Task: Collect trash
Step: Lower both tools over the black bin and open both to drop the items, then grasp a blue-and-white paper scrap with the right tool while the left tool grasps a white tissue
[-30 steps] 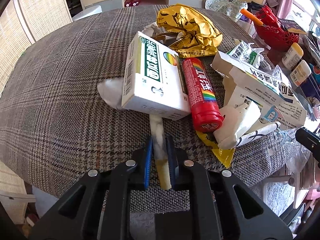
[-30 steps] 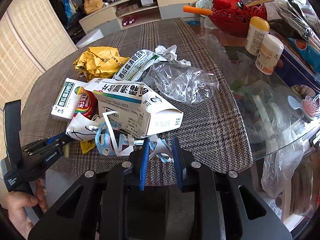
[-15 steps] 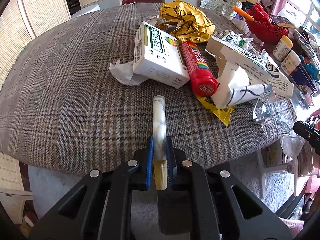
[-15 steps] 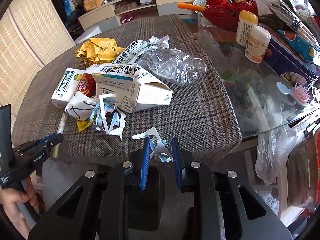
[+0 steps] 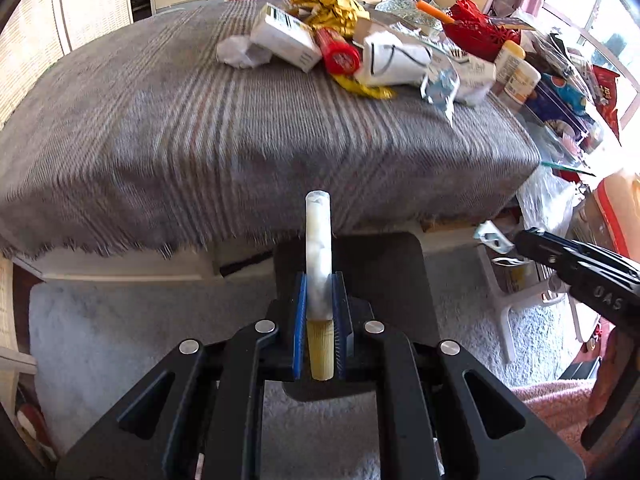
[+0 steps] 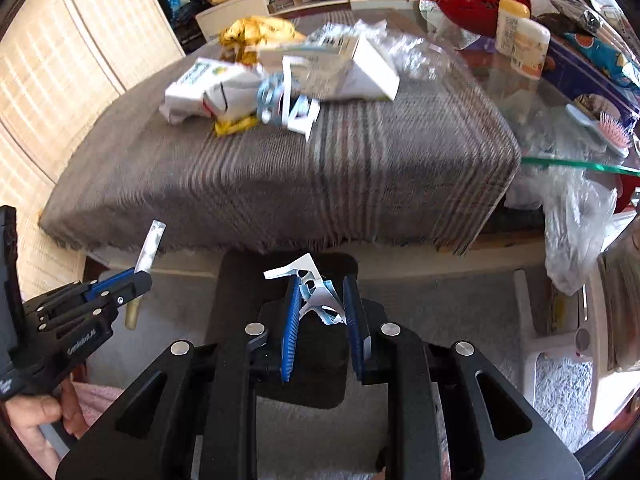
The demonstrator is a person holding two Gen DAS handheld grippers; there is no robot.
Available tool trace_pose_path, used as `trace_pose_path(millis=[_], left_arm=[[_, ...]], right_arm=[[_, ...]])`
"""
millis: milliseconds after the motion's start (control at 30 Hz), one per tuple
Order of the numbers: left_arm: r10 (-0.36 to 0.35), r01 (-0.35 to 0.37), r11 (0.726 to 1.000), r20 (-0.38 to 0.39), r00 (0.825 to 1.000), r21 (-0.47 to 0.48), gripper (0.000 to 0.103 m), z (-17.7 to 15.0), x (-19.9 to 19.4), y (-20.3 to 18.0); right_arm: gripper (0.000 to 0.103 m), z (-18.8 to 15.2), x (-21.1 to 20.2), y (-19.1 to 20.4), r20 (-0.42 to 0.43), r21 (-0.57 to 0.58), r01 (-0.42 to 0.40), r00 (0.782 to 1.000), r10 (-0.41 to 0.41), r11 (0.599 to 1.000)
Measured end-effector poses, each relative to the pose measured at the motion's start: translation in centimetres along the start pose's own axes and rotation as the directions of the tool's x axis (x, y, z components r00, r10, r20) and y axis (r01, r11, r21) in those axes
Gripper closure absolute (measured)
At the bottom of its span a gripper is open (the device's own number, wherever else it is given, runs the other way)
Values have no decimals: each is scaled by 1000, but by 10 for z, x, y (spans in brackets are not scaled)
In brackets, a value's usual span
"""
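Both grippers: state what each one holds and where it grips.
Left gripper clamps a clear tube near its yellow-capped lower end. Right gripper pinches a torn blue-and-white plastic scrap by its crumpled lower part.

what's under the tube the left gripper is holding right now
Directly below the tube, clamped in the left gripper, sits a dark bin-like container on pale carpet. Its contents are hidden by the gripper and shadow.

Motion-blurred trash pile (image 5: 360,52) on tablecloth (image 5: 240,128)
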State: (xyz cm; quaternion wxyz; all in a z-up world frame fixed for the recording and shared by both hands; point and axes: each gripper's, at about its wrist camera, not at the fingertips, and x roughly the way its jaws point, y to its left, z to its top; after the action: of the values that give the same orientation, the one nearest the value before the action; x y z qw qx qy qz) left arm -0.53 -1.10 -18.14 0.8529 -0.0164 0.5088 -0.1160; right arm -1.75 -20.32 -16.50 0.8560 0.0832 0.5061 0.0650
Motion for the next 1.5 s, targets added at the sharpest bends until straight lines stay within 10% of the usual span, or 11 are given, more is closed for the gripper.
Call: trace_pose_path(millis=[567,700,967,1500], left_arm=[[-109,107,994,-117,987,-22,91,-58,74,-5],[-102,101,995,-89,991,-15,53,-55,72,-7],[-31,31,1000,-45,999,6,8,-47,50,1],[61,-60,998,54,997,-12,8,54,-17,35]], right_arm=[[77,-31,73,13,-84,63,-91,992,97,994],[32,-29,72,21,-60,36,-80,995,82,996],[5,-15,42,0,45,86,19,999,-22,996],[4,75,-29,-9,153,63,-4,988,-5,998]])
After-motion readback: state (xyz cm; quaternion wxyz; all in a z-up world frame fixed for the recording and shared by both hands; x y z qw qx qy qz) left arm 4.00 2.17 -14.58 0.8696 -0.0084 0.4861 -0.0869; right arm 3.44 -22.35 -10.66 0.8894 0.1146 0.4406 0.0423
